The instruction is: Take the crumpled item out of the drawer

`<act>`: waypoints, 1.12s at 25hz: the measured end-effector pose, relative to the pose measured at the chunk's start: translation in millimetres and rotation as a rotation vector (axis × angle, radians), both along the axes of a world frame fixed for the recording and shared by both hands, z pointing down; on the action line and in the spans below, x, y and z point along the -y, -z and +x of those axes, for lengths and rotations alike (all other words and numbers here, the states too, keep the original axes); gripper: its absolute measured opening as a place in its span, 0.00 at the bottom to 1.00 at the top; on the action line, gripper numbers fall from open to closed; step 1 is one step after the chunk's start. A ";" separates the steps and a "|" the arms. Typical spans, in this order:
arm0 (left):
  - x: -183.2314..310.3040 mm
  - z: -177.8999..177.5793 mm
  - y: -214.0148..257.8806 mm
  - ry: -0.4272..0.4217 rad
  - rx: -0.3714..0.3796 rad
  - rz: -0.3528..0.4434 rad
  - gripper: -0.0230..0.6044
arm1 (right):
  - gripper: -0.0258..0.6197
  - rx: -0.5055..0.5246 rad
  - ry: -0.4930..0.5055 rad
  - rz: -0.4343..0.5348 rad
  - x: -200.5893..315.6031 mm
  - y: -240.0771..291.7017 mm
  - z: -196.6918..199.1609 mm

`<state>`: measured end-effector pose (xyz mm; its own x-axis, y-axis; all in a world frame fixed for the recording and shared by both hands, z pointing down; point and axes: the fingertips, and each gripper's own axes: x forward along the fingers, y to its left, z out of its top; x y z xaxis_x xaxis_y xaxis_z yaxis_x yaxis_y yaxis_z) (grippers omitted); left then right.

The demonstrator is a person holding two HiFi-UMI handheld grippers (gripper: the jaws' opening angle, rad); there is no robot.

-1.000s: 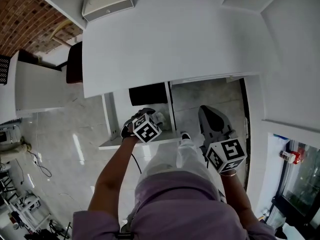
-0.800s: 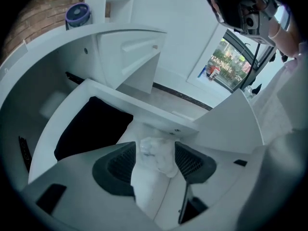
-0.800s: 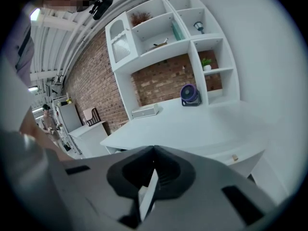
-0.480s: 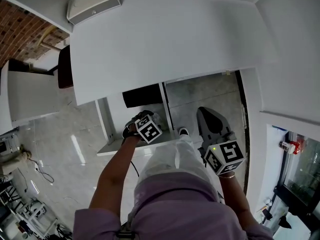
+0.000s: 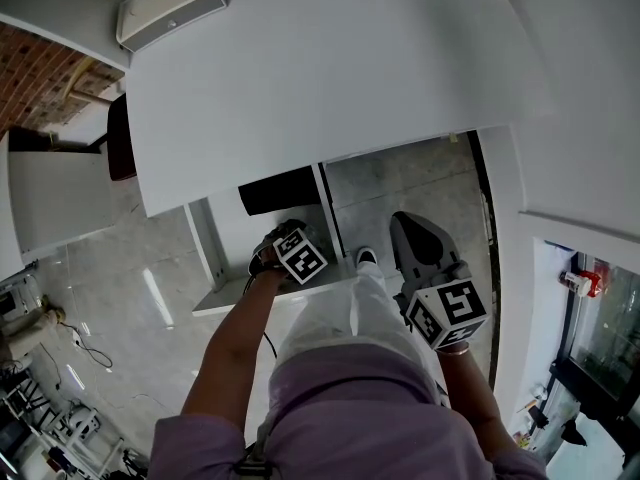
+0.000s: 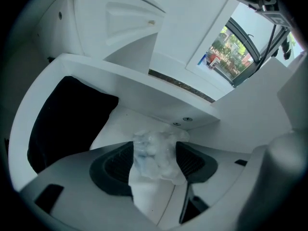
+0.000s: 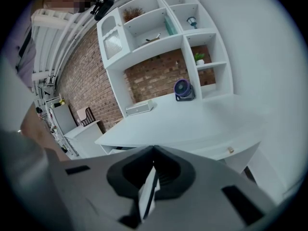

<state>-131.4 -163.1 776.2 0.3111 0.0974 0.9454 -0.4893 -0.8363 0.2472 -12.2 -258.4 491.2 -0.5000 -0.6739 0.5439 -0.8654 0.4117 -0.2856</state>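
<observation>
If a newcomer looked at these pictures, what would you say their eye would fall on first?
The pale, translucent crumpled item, lying in the open white drawer right between the jaws of the left gripper, which have just been opening. Next, the big white desk filling the head view's upper half, and the right gripper, shut, at lower right.

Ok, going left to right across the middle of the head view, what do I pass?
white side cabinet → dark chair → left gripper → shoe → right gripper
</observation>
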 end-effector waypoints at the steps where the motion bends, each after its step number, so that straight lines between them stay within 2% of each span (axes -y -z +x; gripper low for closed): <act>1: 0.0 -0.8 -3.1 0.000 0.008 -0.003 0.47 | 0.04 0.000 -0.002 -0.003 0.4 -1.2 0.0; 7: -0.6 -2.3 -12.5 0.019 0.042 -0.032 0.44 | 0.04 -0.009 -0.009 -0.007 1.2 -2.9 4.6; 14: 1.1 -3.4 -15.3 0.010 0.055 -0.028 0.42 | 0.04 -0.009 -0.019 -0.024 1.2 -7.4 9.1; 17: -1.7 -0.8 -13.9 -0.011 0.053 -0.031 0.39 | 0.04 -0.006 -0.018 -0.028 0.8 -6.6 8.6; 19: -4.0 2.1 -13.6 -0.035 0.052 -0.032 0.33 | 0.04 -0.005 -0.016 -0.026 0.9 -6.1 8.3; 23: -6.0 3.5 -13.5 -0.049 0.046 -0.044 0.31 | 0.04 -0.006 -0.009 -0.023 -1.6 -5.4 8.1; 28: 5.9 4.5 -3.0 0.014 0.013 -0.016 0.28 | 0.04 -0.004 0.008 -0.014 -3.2 -1.5 5.3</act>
